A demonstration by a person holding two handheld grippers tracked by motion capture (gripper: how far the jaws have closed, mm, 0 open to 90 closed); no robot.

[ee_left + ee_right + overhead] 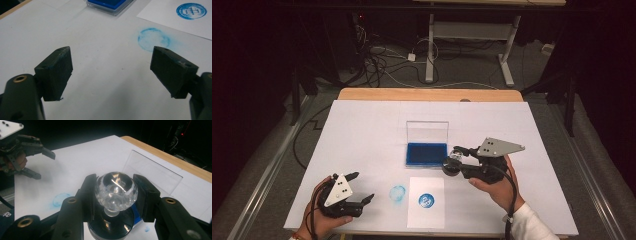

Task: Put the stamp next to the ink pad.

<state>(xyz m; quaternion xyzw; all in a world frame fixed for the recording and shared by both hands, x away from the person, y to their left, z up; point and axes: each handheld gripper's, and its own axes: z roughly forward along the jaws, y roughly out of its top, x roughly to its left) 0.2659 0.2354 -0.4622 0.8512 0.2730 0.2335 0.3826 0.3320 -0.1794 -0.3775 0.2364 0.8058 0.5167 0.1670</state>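
Resting low at the near left corner of the white-covered table (362, 130), the left gripper (360, 187) sits in a person's hand with its jaws spread wide and nothing between them; its own view shows the two black pads (58, 71) apart over bare white surface. Just to its right lies a faint blue ring smudge (397, 193) on the table covering, and beside that a white sheet of paper (426, 215) bearing a crisp round blue stamp print (426, 200). Behind the paper, toward the middle of the table, an ink pad (426, 154) sits open, its clear lid (427, 131) standing upright at the back. At the pad's right front corner, the right gripper (458, 160) is clamped on a stamp (453, 164) with a clear, faceted ball handle (116, 190) and a dark round base. The right gripper view shows the jaws pressing the handle from both sides, with the base below them. Whether the base touches the table or the pad cannot be told.
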